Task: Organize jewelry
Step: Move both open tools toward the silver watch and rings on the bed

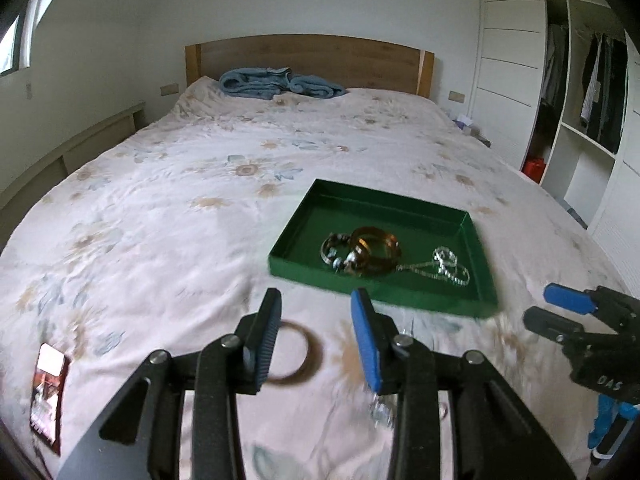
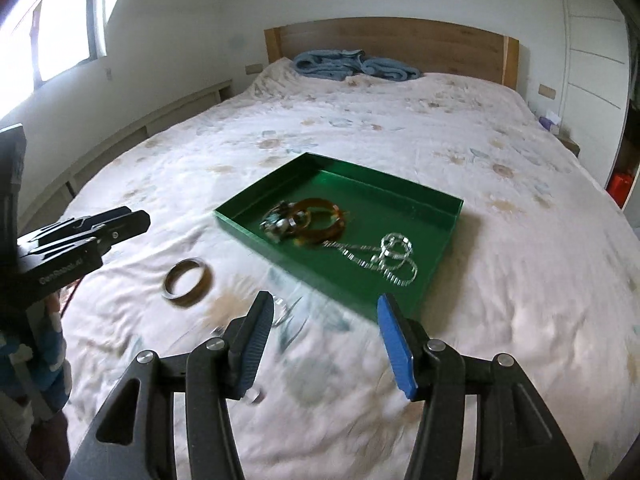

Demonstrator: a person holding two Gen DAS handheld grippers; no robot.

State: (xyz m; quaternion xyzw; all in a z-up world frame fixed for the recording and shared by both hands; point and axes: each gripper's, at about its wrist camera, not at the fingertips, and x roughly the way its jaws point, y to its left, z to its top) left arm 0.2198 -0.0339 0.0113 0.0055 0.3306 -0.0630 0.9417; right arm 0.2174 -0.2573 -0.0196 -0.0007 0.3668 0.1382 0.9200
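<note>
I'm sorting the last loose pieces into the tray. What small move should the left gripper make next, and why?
Probably lower the left gripper over the brown bangle and close on its rim. Its jaws are open with the bangle between them on the bedspread, outside the green tray, which already holds an amber bangle and silver chain.

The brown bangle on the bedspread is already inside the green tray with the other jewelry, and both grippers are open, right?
Not quite. That brown bangle lies on the bedspread, outside the green tray; the right wrist view shows it clearly. The left gripper and the right gripper are both open, as you said.
</note>
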